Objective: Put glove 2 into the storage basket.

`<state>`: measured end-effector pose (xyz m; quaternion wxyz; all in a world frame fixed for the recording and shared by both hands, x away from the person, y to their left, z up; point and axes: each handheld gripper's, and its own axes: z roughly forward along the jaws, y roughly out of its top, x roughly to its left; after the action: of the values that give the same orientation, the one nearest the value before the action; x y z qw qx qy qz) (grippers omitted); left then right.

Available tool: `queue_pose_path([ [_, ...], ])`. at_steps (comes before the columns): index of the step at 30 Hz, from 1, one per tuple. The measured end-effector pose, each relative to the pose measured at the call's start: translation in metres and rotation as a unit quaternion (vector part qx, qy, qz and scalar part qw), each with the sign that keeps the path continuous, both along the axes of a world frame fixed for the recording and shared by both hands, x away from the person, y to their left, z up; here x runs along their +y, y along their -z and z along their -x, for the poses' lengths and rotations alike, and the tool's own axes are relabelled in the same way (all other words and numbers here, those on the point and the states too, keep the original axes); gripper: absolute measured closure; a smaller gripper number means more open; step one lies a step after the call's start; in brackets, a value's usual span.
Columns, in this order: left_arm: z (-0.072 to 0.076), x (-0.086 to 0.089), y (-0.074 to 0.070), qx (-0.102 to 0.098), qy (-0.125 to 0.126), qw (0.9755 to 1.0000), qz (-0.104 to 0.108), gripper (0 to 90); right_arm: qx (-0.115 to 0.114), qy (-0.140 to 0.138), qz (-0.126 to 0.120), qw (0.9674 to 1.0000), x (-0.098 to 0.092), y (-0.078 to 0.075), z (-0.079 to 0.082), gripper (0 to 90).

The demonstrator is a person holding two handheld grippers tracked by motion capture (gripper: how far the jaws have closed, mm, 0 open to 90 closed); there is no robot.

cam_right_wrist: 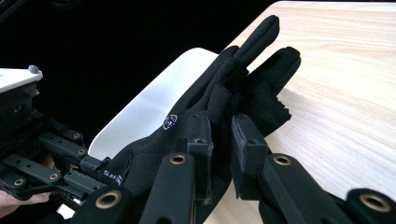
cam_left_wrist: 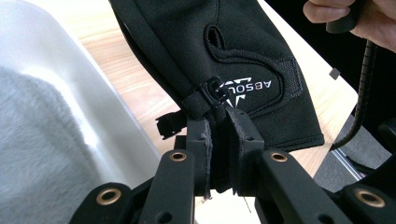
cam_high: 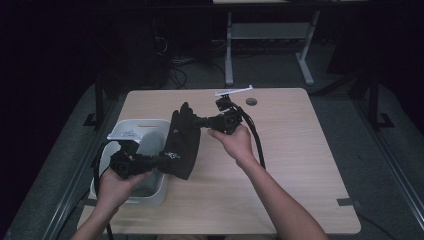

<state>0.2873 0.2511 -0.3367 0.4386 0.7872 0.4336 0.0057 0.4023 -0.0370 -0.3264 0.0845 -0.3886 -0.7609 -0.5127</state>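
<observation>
glove above table | bin left of glove, at table's left edge

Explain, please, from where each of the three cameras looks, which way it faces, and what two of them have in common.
High view: sits above the person's side, looks forward and down on the table; both forearms and hands enter from the bottom, holding the left tool and right tool.
Left gripper view: rides on the left tool, looks along its jaws at the black glove cuff, the white bin beside it.
Right gripper view: rides on the right tool, looks along its jaws at the glove's finger end.
Shared: both gripper views show jaws clamped on the same glove.
</observation>
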Motion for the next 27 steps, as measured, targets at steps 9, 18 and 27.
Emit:
queue_pose_path([
  [9,0.002,0.016,0.0,0.001,-0.013,0.9999,0.002,80.2,0.001,-0.013,0.002,0.9999,0.019,-0.002,-0.005,79.1],
  [18,0.004,0.03,0.0,0.001,-0.026,0.9996,0.004,80.3,0.003,-0.02,-0.003,0.9998,0.034,-0.001,-0.008,79.1],
  [27,0.007,0.041,0.002,0.002,-0.034,0.9994,0.004,80.3,0.003,-0.026,-0.004,0.9997,0.048,0.001,-0.009,79.1],
])
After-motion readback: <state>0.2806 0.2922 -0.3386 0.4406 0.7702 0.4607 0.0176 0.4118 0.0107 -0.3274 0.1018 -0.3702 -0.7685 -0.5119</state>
